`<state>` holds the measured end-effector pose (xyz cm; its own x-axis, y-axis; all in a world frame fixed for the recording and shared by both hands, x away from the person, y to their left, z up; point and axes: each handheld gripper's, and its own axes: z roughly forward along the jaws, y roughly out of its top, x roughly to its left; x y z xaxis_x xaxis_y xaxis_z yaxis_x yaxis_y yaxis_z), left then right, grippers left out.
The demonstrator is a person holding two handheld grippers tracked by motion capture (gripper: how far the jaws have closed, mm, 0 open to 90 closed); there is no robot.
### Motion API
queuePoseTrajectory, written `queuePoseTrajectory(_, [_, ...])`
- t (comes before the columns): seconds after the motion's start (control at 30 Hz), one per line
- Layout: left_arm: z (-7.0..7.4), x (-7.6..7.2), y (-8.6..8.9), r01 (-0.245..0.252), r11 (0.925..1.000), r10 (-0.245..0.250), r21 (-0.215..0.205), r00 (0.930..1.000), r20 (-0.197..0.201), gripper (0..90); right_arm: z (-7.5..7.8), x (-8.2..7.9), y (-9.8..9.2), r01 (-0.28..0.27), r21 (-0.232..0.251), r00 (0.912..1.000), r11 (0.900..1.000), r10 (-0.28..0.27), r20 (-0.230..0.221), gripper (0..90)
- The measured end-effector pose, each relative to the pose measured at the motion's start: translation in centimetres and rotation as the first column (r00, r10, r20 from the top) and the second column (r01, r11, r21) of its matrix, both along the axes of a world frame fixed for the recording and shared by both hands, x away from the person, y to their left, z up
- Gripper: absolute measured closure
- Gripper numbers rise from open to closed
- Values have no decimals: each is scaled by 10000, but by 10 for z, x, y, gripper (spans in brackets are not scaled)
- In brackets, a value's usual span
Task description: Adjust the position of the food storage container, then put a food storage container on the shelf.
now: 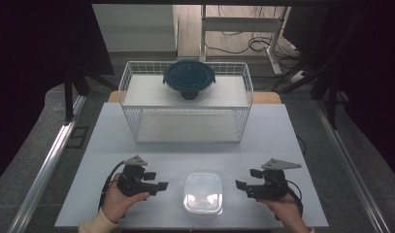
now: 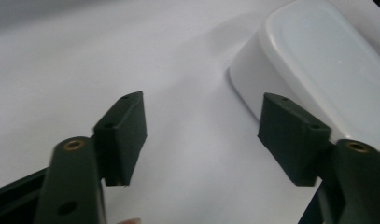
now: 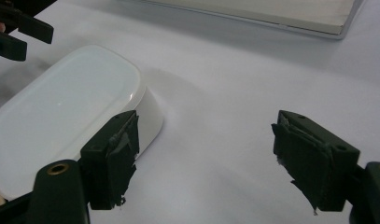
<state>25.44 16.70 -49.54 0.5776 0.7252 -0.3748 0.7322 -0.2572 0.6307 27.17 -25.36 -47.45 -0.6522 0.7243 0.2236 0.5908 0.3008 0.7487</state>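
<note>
A white rectangular lidded container (image 1: 203, 192) sits near the table's front edge, between my two grippers. My left gripper (image 1: 162, 186) is held just to its left, pointing at it, open with only bare table between the jaws. In the left gripper view the left gripper (image 2: 201, 135) stands wide and the container (image 2: 318, 60) lies ahead to the right, untouched. My right gripper (image 1: 241, 185) is held to the container's right, also open and holding nothing. In the right gripper view the right gripper (image 3: 206, 154) spans bare table, with the container (image 3: 66, 112) behind its left jaw.
A white wire rack (image 1: 185, 104) stands at the back of the white table (image 1: 282, 141). On its upper shelf rests a round glass bowl with a dark blue lid (image 1: 189, 77). The rack's edge (image 3: 271, 18) shows in the right gripper view. Dark floor surrounds the table.
</note>
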Motion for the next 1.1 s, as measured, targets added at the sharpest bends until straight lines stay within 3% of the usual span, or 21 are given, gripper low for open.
queuePoseTrajectory(0.13, [-1, 0, 3, -16, 9997, 13, -259, 10000, -98, 297, 1, 0, -1, 29, 43, 10000, 10000, -29, 19, 225])
queuePoseTrajectory(0.33, [-1, -1, 1, -218, 9993, 217, -292, 9998, -38, 263, 2, -2, 1, -35, 95, 10000, 9999, 35, 33, 222])
queuePoseTrajectory(0.53, [0, -2, 2, -539, 9976, 537, -431, 9985, -48, 200, 9, -3, 6, -52, 930, 10000, 9956, 49, 35, 221])
queuePoseTrajectory(0.73, [0, -1, 0, -472, 9942, 452, -962, 9987, -229, 217, 8, -5, 11, -253, 1322, 9970, 9909, 346, -686, 230])
queuePoseTrajectory(0.9, [1, -4, -6, -332, 9911, 325, -1287, 9994, -75, 249, 9, -10, 14, -393, 1656, 9956, 9854, 527, -772, 238])
queuePoseTrajectory(1.1, [-2, -7, -10, -336, 9822, 252, -1848, 9986, -475, 259, 2, -17, 29, -513, 1996, 9902, 9785, 758, -1171, 245])
